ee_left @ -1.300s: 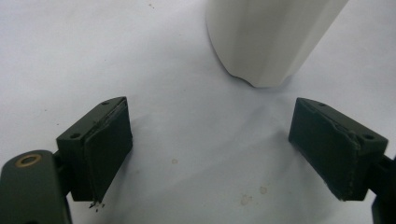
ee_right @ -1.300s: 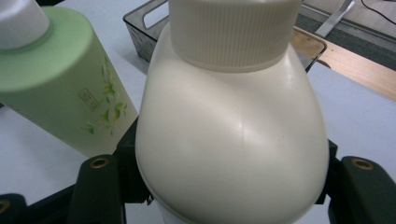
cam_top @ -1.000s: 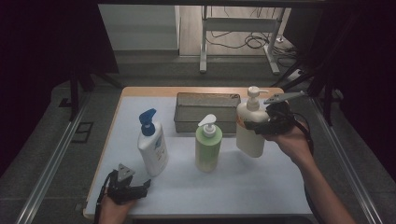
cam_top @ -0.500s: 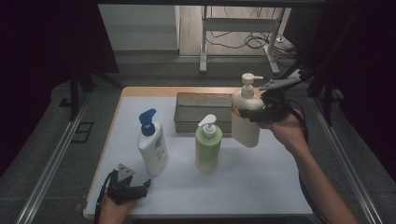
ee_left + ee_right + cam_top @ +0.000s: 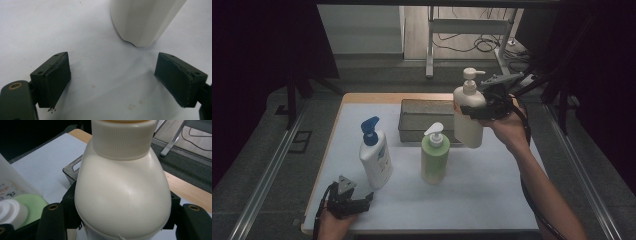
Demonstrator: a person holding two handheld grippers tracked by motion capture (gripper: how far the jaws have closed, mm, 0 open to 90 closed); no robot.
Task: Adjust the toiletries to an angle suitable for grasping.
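1. Cream, smooth plastic: the pump bottle (image 5: 468, 117) has a rounded shoulder, a ribbed collar and a white pump head; it sits right of centre in the high view, lifted clear of the table, its base over the tray's right end.
2. The right gripper (image 5: 482, 107) is clamped on the bottle's shoulder, one black jaw pressed to each side in the right gripper view (image 5: 122, 220); the forearm rises from the lower right, wrist bent inward.
3. The grey tray (image 5: 412, 132), a shallow rectangular bin with slotted handles, lies at centre.
4. In front of it stand a pale green pump bottle (image 5: 434, 156) and a white bottle with a blue pump (image 5: 375, 157).
5. The left gripper (image 5: 354, 204) rests at lower left, jaws wide apart over the white table cover (image 5: 100, 87).
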